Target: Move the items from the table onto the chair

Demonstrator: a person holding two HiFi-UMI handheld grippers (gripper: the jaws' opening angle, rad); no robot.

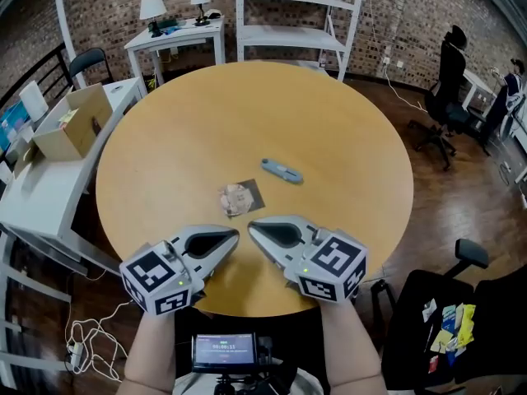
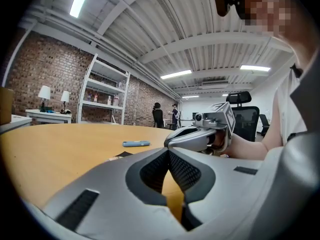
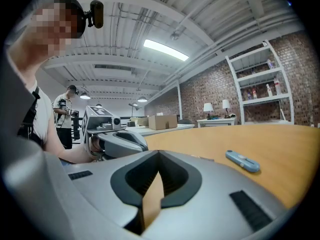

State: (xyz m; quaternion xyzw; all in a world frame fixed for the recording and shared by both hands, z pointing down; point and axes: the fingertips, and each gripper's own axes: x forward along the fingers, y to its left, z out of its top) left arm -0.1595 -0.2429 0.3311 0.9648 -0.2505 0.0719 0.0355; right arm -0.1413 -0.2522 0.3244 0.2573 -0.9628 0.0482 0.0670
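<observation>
- A slim blue cutter (image 1: 282,170) lies flat near the middle of the round wooden table (image 1: 206,113).
- A small dark square packet (image 1: 240,197) lies flat near it, closer to the table's near edge.
- A black chair (image 1: 412,303) stands right of the table, with colourful packets (image 1: 451,329) on its seat.

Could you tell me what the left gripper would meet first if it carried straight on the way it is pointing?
Most likely the right gripper, whose tip sits just ahead of the left gripper's over the table; it might narrowly slip past, as depth is unclear.
</observation>
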